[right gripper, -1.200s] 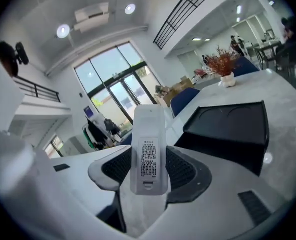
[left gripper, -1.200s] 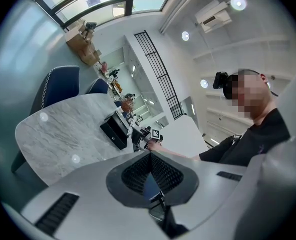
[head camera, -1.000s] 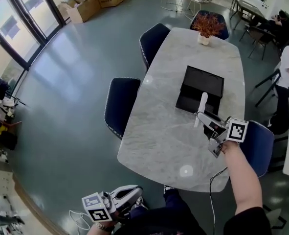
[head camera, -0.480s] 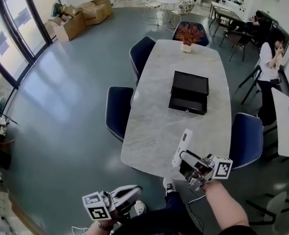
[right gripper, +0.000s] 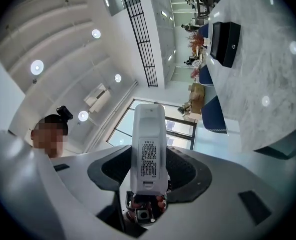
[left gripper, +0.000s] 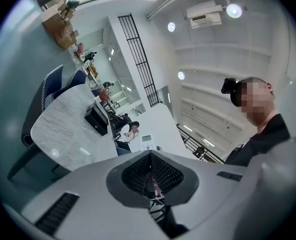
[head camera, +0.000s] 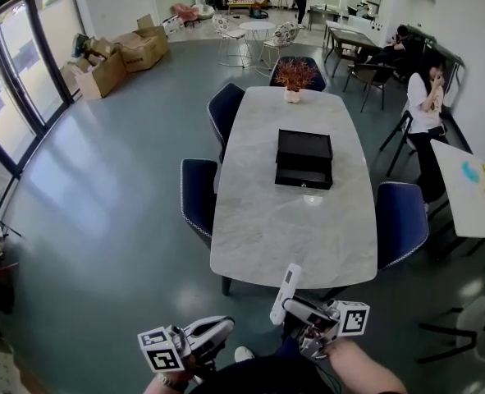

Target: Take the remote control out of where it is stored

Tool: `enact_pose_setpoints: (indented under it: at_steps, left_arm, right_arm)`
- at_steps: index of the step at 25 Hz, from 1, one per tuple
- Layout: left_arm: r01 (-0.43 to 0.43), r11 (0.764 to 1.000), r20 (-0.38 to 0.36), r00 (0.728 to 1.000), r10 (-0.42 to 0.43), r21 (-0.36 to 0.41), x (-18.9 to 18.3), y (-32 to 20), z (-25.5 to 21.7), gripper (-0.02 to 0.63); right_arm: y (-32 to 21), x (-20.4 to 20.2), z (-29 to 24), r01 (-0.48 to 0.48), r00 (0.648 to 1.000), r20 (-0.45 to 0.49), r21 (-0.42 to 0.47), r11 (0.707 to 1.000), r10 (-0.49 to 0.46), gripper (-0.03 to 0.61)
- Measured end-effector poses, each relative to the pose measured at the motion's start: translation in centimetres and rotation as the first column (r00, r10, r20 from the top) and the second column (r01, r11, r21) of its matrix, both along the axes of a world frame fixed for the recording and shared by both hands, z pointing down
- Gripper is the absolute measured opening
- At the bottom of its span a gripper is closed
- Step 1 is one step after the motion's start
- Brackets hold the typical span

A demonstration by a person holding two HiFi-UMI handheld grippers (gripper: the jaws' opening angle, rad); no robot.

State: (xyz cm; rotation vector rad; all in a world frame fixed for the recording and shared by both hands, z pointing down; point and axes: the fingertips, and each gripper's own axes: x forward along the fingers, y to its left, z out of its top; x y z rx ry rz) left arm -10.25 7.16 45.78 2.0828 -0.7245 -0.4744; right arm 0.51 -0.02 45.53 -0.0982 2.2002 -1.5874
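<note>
A white remote control sticks up from my right gripper, which is shut on its lower end, low in the head view and just off the table's near edge. In the right gripper view the remote shows its label side between the jaws of my right gripper. A black drawer box stands mid-table, far from both grippers; the right gripper view shows the box with a small knob on its front. My left gripper hangs low at the left, and its view shows the gripper shut on nothing.
The marble table has blue chairs on both sides and a potted plant at its far end. A person stands to the right. Cardboard boxes sit by the windows, with more tables and chairs behind.
My right gripper has drawn back from the black box with the remote and is now past the table's near edge. The table looks farther away. The left gripper has barely moved.
</note>
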Motion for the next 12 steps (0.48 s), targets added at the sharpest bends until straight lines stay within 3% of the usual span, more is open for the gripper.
enact_pose_setpoints:
  at_steps: [12]
  left_arm:
    - [-0.125, 0.992, -0.019, 0.992, 0.125, -0.001, 2.1, 5.3, 0.5, 0.008]
  right_arm:
    - [9.9, 0.4, -1.0, -0.041, 0.999, 0.013, 0.003, 0.999, 0.041, 0.216]
